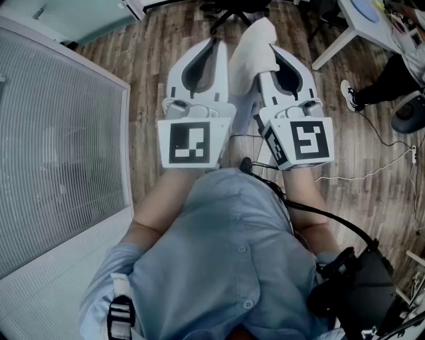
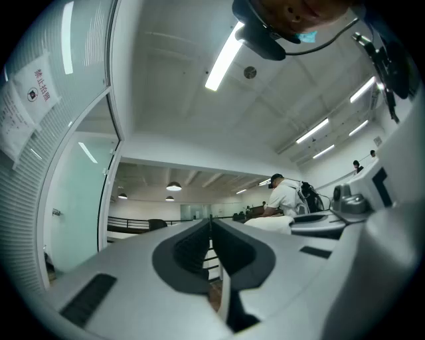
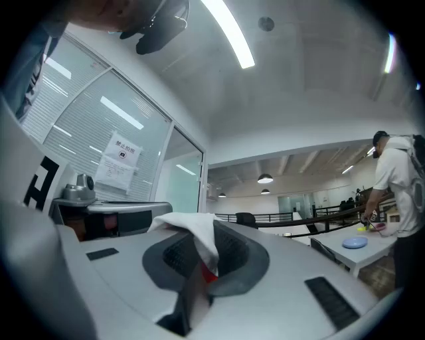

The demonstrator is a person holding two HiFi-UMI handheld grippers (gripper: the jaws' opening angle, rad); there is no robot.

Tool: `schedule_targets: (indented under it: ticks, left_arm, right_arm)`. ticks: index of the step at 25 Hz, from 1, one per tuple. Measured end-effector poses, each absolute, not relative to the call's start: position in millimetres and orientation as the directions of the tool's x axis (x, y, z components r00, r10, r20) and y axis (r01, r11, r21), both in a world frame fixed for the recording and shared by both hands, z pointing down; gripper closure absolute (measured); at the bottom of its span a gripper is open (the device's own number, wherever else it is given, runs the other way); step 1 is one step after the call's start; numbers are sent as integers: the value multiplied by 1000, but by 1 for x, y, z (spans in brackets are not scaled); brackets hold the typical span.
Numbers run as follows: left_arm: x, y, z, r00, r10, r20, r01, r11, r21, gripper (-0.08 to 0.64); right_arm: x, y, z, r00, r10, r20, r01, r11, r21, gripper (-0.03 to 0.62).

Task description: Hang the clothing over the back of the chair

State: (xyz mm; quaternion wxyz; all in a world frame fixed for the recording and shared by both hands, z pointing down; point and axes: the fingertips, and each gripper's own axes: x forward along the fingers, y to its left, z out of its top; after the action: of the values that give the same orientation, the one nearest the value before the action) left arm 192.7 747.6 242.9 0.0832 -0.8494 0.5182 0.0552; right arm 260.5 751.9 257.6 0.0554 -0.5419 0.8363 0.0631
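Note:
A white piece of clothing (image 1: 251, 50) lies bunched over the tip of my right gripper (image 1: 272, 48), which is shut on it. In the right gripper view the white cloth (image 3: 189, 229) hangs down between the two dark pads of the right gripper (image 3: 212, 232). Beside it, my left gripper (image 1: 214, 41) is shut with nothing in it; its jaws meet in a thin line in the left gripper view (image 2: 211, 222). Both grippers are held side by side, close to my chest. The base of a black office chair (image 1: 232, 10) shows on the wooden floor just beyond the grippers.
A glass partition with blinds (image 1: 60, 133) stands at my left. A white table (image 1: 358, 23) is at the far right, with a person's leg and shoe (image 1: 352, 96) beside it. Cables (image 1: 385, 166) run over the floor at the right. A person in white (image 3: 398, 179) stands at the table.

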Motion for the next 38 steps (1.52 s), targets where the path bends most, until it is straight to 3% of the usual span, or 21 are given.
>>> schedule_targets:
  ticks: [8, 23, 38]
  left_arm:
    - [214, 745, 249, 435, -882, -182, -900, -427, -84, 541]
    - [218, 717, 269, 346, -927, -143, -938, -340, -60, 541]
    - [104, 522, 284, 335, -932, -139, -942, -333, -33, 541]
  right_arm:
    - [292, 753, 263, -388, -911, -139, -921, 387, 30, 557]
    - [302, 719, 274, -505, -852, -140, -860, 510, 0, 557]
    - [197, 528, 283, -499, -856, -136, -864, 503, 5, 557]
